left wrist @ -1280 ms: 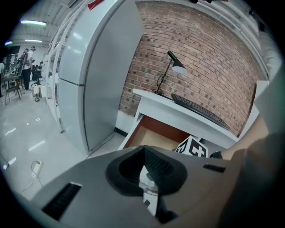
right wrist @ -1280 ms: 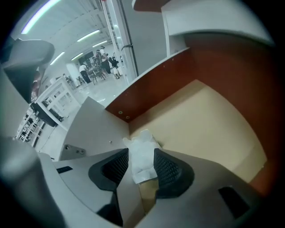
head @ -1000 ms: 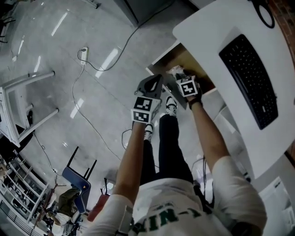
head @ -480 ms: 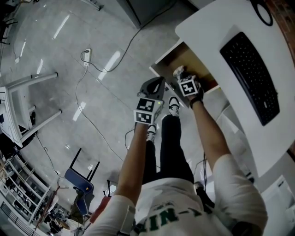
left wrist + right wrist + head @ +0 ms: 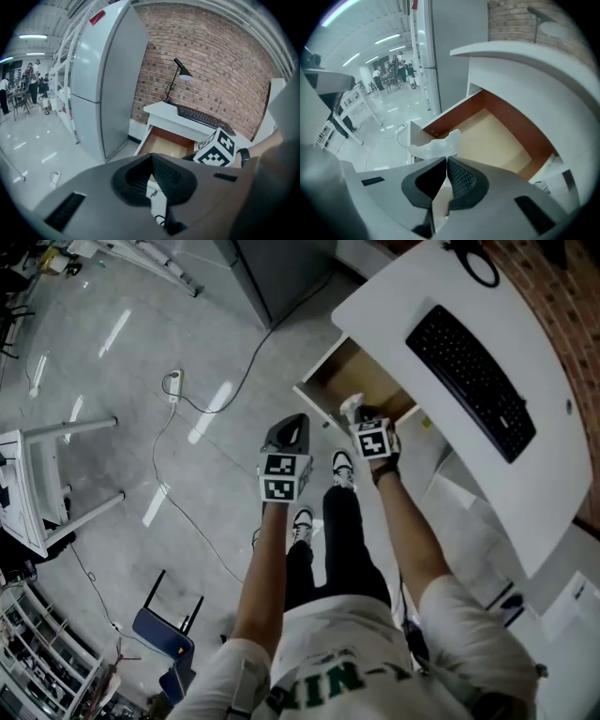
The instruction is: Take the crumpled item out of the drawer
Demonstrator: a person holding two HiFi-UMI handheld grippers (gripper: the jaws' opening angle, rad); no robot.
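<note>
White crumpled wad (image 5: 433, 147), pinched in the right hand-held gripper (image 5: 446, 161), its jaws just closed, hung above the open brown wooden drawer (image 5: 454, 117) below it. Extraction judged nearly complete; carrying clear outstanding. Left hand-held gripper (image 5: 151, 159) closed, empty.

We stretch both arms forward and down; our left gripper (image 5: 151, 158) is closed and empty, our right gripper (image 5: 446, 161) has just clamped the crumpled item (image 5: 435, 148)
</note>
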